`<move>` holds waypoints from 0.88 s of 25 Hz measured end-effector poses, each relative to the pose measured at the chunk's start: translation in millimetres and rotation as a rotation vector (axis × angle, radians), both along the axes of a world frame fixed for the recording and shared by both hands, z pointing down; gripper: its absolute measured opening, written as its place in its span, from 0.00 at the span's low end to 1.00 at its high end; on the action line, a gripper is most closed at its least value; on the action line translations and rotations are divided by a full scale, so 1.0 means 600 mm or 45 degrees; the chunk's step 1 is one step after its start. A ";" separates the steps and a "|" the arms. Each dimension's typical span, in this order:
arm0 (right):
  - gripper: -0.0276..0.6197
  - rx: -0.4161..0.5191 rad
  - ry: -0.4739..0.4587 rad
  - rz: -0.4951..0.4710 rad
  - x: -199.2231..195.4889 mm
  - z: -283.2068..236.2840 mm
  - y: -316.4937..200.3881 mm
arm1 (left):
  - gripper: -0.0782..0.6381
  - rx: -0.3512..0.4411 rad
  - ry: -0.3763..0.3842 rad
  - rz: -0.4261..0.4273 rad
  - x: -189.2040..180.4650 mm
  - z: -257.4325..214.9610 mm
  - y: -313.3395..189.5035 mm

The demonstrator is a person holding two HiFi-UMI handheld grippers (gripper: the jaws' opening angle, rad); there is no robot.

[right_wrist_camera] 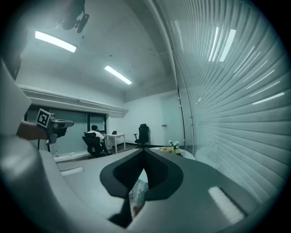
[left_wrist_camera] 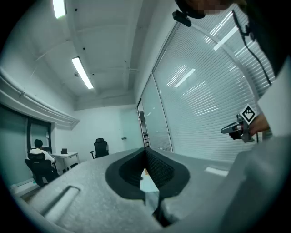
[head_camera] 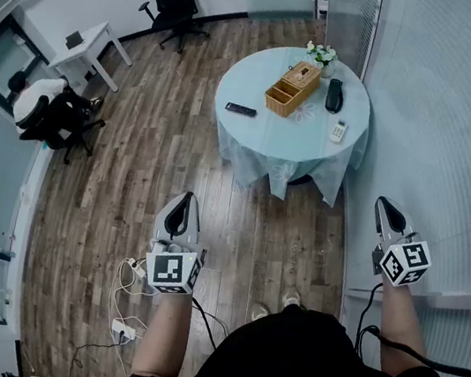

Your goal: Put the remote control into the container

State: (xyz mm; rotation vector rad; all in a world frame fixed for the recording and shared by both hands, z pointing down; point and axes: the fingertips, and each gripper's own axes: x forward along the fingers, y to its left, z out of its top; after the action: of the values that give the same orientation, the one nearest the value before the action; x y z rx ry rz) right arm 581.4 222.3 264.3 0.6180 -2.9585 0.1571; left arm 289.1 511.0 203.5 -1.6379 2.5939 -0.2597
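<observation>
Head view: nothing was picked up yet. The left gripper (head_camera: 182, 198) and right gripper (head_camera: 383, 204) were seen with jaws closed and empty, well apart from the far table (head_camera: 265, 148). The black remote control (head_camera: 241, 109), left of the container (head_camera: 290, 89), had to be reached first.

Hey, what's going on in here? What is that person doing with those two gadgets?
A person stands on the wooden floor, holding the left claw and the right claw, both closed and empty. A little way ahead is a round table with a wicker basket. A black remote and a white remote lie beside the basket. Nothing has been picked up yet.
</observation>
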 end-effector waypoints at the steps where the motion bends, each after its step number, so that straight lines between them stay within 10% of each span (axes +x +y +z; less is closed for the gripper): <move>1: 0.04 -0.004 0.001 0.000 -0.002 0.001 0.000 | 0.11 -0.001 0.000 0.000 -0.003 -0.005 -0.001; 22: 0.05 -0.032 0.029 -0.005 -0.076 0.073 -0.134 | 0.11 0.008 -0.001 -0.073 -0.063 -0.001 -0.109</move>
State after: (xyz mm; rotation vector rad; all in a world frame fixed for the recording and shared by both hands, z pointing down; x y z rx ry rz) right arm 535.9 141.6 308.0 0.6065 -2.9313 0.1852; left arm 251.2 445.5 203.0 -1.5629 2.6415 -0.2549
